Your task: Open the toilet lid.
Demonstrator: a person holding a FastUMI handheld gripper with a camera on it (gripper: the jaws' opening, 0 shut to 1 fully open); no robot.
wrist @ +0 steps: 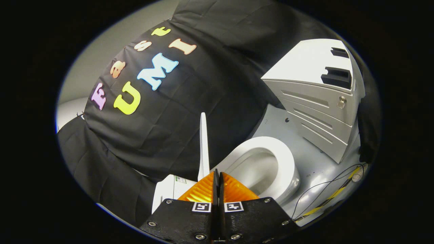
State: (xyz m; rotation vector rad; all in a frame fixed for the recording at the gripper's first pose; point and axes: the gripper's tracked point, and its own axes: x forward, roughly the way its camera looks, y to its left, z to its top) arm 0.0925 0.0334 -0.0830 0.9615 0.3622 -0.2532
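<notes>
A white toilet stands on the grey floor just ahead of my fingers. Its lid [203,145] is raised upright and seen edge-on, just beyond the fingertips. The seat [283,159] lies down around the open bowl [259,171], to the right of the lid. The white tank [171,189] sits to the left of the fingers. My gripper [217,174] is shut, its two orange fingers [200,191] pressed together with nothing between them, and the tips are close under the lid's lower end.
A white cabinet [315,101] with slots and a lock stands on the floor beyond the toilet, to its right. Thin black cables [325,184] and a yellow-black striped strip [334,195] lie on the grey floor [305,159] right of the bowl. Black cloth walls the booth behind the toilet.
</notes>
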